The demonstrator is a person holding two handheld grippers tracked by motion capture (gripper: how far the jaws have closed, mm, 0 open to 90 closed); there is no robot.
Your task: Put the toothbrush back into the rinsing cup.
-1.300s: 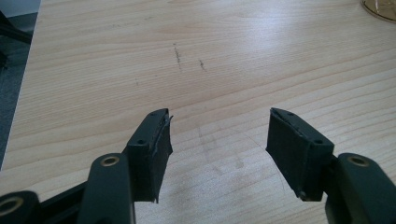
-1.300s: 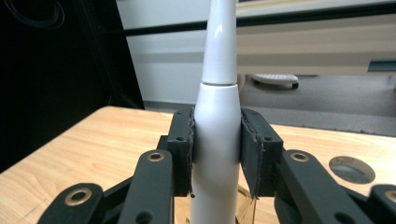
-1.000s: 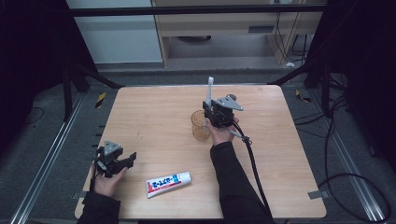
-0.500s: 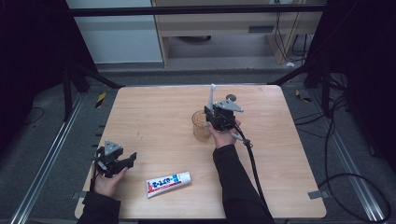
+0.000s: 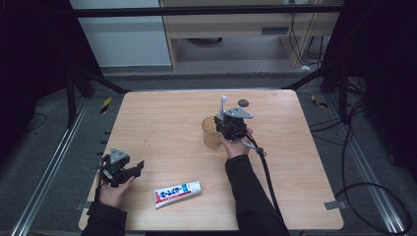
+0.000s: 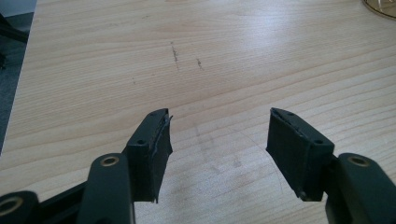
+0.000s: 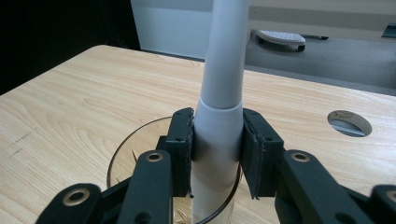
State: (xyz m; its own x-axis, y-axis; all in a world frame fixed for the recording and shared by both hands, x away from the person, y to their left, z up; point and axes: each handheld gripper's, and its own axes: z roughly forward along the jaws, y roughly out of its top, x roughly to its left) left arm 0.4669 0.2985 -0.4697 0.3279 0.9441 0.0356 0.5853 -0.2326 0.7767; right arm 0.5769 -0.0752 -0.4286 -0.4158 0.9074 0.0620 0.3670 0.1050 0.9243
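Note:
My right gripper [image 5: 226, 119] [image 7: 217, 140] is shut on a white toothbrush handle [image 5: 223, 105] [image 7: 224, 70] that stands upright. Its lower end reaches down inside a clear amber cup [image 5: 211, 133] [image 7: 122, 156] at the middle of the table. A white toothpaste tube [image 5: 177, 192] lies flat near the front edge. Left of the tube, my left gripper [image 5: 136, 167] [image 6: 217, 140] rests low over the bare wood, open, with nothing between its jaws. The cup's rim [image 6: 381, 5] shows at the far top right of the left gripper view.
The wooden table [image 5: 157, 123] has a round cable hole [image 5: 243, 103] [image 7: 349, 123] just behind the right gripper. A black cable [image 5: 268, 177] trails from that gripper toward the front edge. Dark frame legs and floor cables surround the table.
The right gripper has come down a little with the toothbrush, so the handle stands lower and deeper in the cup. The left gripper has not moved.

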